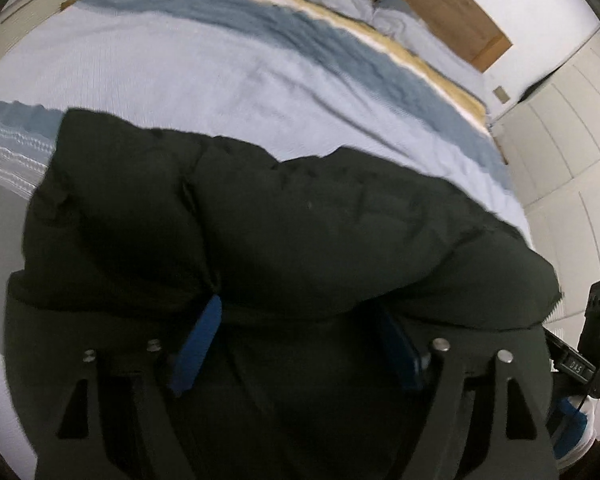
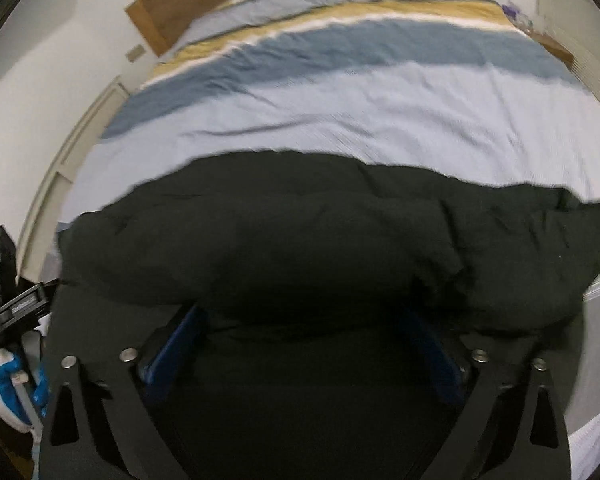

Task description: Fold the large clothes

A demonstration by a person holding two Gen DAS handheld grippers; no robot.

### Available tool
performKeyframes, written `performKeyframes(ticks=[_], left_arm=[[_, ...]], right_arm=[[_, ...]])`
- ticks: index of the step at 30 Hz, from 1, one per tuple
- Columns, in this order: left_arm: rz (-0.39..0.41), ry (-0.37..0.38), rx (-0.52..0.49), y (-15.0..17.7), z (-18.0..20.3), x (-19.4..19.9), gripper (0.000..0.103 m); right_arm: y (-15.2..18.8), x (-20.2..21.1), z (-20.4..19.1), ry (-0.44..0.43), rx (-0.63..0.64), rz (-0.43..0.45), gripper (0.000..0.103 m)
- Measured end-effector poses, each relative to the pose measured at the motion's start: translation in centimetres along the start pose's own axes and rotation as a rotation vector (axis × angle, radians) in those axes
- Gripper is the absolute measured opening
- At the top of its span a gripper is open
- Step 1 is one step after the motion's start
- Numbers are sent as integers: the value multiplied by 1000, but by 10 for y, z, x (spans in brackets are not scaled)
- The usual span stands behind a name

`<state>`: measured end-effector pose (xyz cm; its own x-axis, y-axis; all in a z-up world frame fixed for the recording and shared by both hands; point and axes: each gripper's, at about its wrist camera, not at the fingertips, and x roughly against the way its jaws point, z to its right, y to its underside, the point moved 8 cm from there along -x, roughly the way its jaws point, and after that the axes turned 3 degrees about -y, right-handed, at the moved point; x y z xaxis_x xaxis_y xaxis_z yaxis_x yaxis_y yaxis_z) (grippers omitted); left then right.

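We see the black padded jacket (image 1: pixel 284 240) lying on the bed (image 1: pixel 188 80). It looks bulky, soft and springy. Left hand-held gripper (image 1: pixel 296 344) and right hand-held gripper (image 2: pixel 300 344) are spread, jacket fabric between them. We recommend gripping the hem edge.

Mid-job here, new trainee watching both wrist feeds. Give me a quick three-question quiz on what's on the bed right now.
1. True or false: the black padded garment lies on the striped bedspread.
2. Multiple choice: next to the dark blue stripe on the bedspread runs a band that is A) red, B) yellow, C) green.
3. Short answer: in the left wrist view, what sits between the blue pads of the left gripper?

Key
1. True; the right wrist view shows it too.
2. B.
3. Black fabric of the garment; the right gripper likewise has it between its spread jaws.
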<state>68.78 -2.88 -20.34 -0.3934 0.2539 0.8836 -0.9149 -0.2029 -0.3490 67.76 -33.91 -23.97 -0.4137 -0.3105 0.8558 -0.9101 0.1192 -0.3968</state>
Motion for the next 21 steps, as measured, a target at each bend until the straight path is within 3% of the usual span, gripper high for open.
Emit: performKeyframes(ticks=[12,17,21], left_arm=[[-43,-128,-24,-5,-7,-53,86],[-47,-137,0,-2,-5,-31,86],[37,-109,0,0,6,9,86]], right_arm=[[-10,-45,12,70,-15,-33,102],[-8,-31,7,97,-1,-51,102],[-8,3,-2,94,40,-5,101]])
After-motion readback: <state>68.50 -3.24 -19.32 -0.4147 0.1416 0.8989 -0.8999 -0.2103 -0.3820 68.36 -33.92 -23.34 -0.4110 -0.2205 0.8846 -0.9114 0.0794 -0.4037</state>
